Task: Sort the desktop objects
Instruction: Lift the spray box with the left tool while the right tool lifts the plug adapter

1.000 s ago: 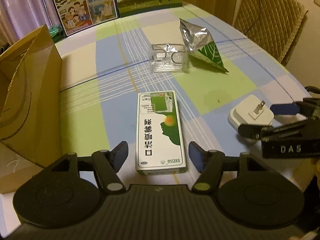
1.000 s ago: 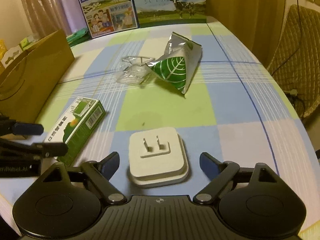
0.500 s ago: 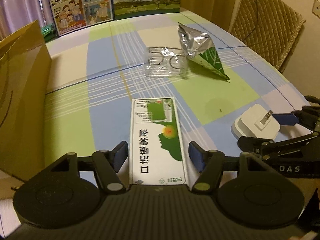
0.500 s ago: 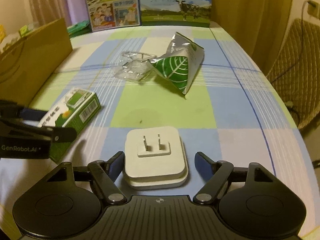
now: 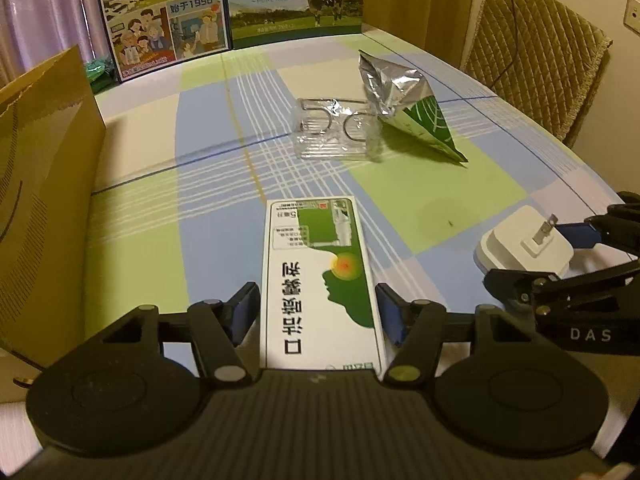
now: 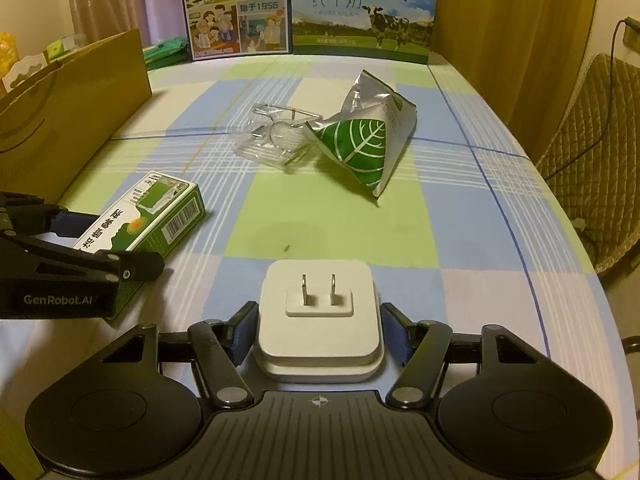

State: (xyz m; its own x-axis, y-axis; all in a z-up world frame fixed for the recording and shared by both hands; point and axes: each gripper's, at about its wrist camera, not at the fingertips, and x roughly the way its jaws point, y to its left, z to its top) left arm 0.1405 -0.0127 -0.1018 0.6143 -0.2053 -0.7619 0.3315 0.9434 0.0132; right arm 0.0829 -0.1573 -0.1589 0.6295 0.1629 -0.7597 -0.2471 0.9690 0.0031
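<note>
With each gripper lined up on its own item, both look set for a simultaneous pick: the left gripper (image 5: 318, 312) straddles the near end of the green-and-white medicine box (image 5: 318, 276), pads at its long sides, though contact is unclear, so I cannot tell if it is clamped. The right gripper (image 6: 319, 334) flanks the white plug adapter (image 6: 319, 320), prongs up, pads touching or nearly so; cannot tell either. Both items lie on the checked tablecloth (image 6: 460, 240). The brown paper bag (image 5: 44, 184) at left is probably the destination.
</note>
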